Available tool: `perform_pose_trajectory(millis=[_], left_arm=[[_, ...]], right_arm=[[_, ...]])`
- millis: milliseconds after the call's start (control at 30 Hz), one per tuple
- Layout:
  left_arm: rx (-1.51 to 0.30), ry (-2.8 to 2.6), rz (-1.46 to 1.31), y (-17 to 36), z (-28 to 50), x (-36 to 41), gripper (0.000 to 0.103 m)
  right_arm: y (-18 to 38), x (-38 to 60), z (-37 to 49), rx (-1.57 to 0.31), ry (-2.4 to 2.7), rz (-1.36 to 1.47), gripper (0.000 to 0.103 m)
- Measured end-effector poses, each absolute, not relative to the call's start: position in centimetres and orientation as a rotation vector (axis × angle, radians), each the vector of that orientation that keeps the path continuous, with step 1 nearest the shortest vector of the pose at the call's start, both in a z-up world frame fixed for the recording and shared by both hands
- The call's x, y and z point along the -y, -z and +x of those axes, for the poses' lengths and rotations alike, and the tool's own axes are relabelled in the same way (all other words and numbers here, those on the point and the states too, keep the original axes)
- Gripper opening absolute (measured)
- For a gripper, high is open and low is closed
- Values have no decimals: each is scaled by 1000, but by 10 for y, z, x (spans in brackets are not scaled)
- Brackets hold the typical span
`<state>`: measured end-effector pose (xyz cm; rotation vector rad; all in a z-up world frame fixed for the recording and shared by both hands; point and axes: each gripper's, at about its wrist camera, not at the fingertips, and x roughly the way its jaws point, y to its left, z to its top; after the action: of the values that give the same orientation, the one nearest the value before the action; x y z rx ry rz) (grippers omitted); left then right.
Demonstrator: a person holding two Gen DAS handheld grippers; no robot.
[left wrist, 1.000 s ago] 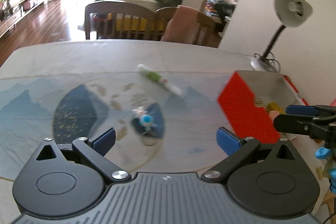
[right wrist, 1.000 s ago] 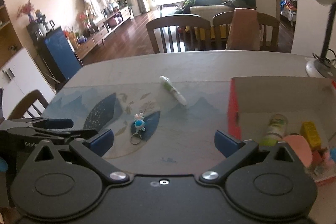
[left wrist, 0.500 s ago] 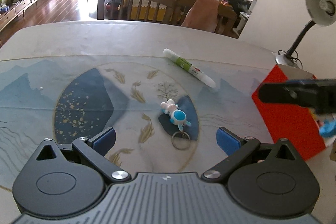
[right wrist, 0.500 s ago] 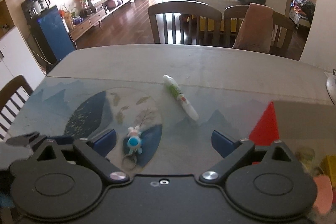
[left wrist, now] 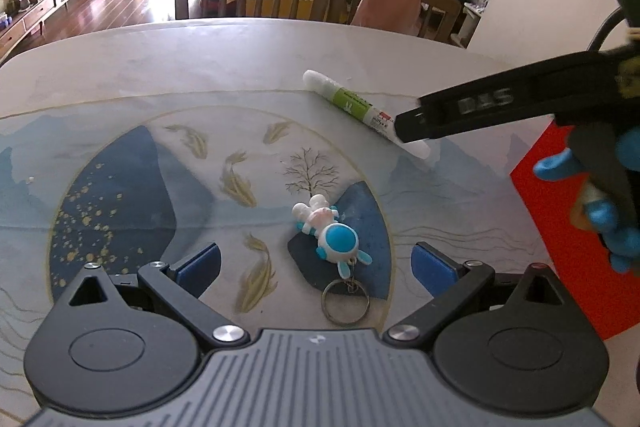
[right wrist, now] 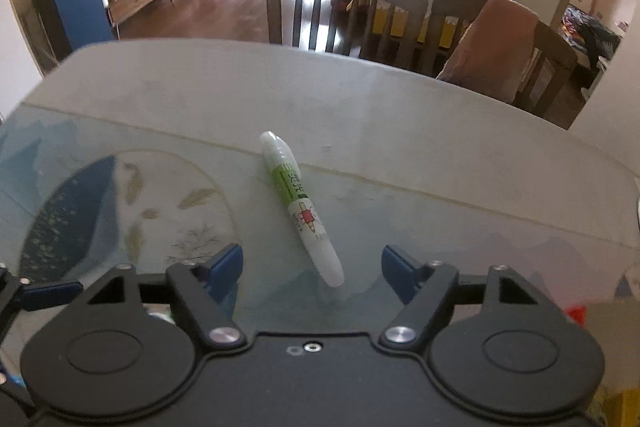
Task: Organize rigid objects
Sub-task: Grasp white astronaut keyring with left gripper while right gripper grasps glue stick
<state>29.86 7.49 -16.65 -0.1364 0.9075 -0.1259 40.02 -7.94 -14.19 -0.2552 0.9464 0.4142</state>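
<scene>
White and green, the glue pen (right wrist: 300, 205) lies flat on the worktop (right wrist: 360, 115), across the far edge of a clear printed mat (right wrist: 460, 227) that shows blue mountains and gold fish. Its nearer tip sits between the two blue pads of the right tool (right wrist: 312, 269), which has just been closing; the pads stand apart on either side of the pen and neither one touches it, so the tool grips nothing. From the left wrist view, one black finger of this right tool (left wrist: 472, 111) reaches in from the right and covers the pen's (left wrist: 352, 105) nearer end.

Nearer than the pen, on the mat's (left wrist: 120, 155) round picture, lies a small keychain figure (left wrist: 328, 233), white with a blue round body and a metal ring (left wrist: 345, 301) at its near end. It is well apart from the pen. The left tool (left wrist: 316, 267) hangs over it with its blue pads spread wide, released, one on each side of the figure and ring, touching neither.

To the right of the pen and the keychain stands a box with a red side wall (left wrist: 560, 227), partly hidden by the right tool's body and blue parts.

Beyond the pen, past the far worktop edge, wooden chairs (right wrist: 344, 7) stand, one with a pink cloth (right wrist: 492, 43) draped over its back.
</scene>
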Motion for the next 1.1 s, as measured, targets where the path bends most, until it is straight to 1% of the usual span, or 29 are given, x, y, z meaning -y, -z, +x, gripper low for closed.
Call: perform_pose_trajectory(millis=[167, 200, 267, 333, 467, 533, 633, 667, 700, 733, 767, 800, 900, 933, 1100], left_arm=[[-906, 120, -135, 175, 308, -73, 101], [-903, 121, -137, 176, 309, -72, 101], [-903, 129, -138, 177, 311, -70, 95], [-903, 133, -132, 179, 313, -68, 86], [-897, 137, -118, 181, 314, -65, 80], [-889, 134, -108, 181, 315, -64, 73], [-886, 143, -105, 181, 316, -62, 71], [-885, 145, -102, 181, 317, -62, 68], [-884, 142, -94, 180, 317, -61, 60], [-884, 145, -88, 180, 317, -60, 55], [-884, 152, -88, 180, 317, -60, 54], [-884, 157, -89, 179, 317, -60, 50], [-883, 147, -85, 179, 317, -60, 43], [-883, 142, -85, 179, 317, -60, 38], [-886, 142, -108, 178, 318, -63, 37]], right_arm=[[157, 68, 416, -967, -423, -287, 73], [158, 67, 421, -968, -426, -288, 71], [161, 64, 427, -971, -430, -285, 66], [164, 61, 432, -978, -432, -281, 59], [169, 55, 438, -976, -442, -280, 54], [170, 52, 440, -972, -449, -287, 46], [172, 49, 446, -968, -447, -285, 38], [172, 49, 447, -966, -451, -276, 37], [172, 49, 448, -966, -456, -269, 34], [172, 48, 449, -964, -457, -266, 30], [172, 48, 449, -961, -458, -266, 27], [172, 47, 449, -959, -460, -267, 23], [172, 46, 444, -954, -474, -266, 17], [171, 47, 441, -953, -475, -266, 17], [169, 55, 427, -960, -442, -237, 16]])
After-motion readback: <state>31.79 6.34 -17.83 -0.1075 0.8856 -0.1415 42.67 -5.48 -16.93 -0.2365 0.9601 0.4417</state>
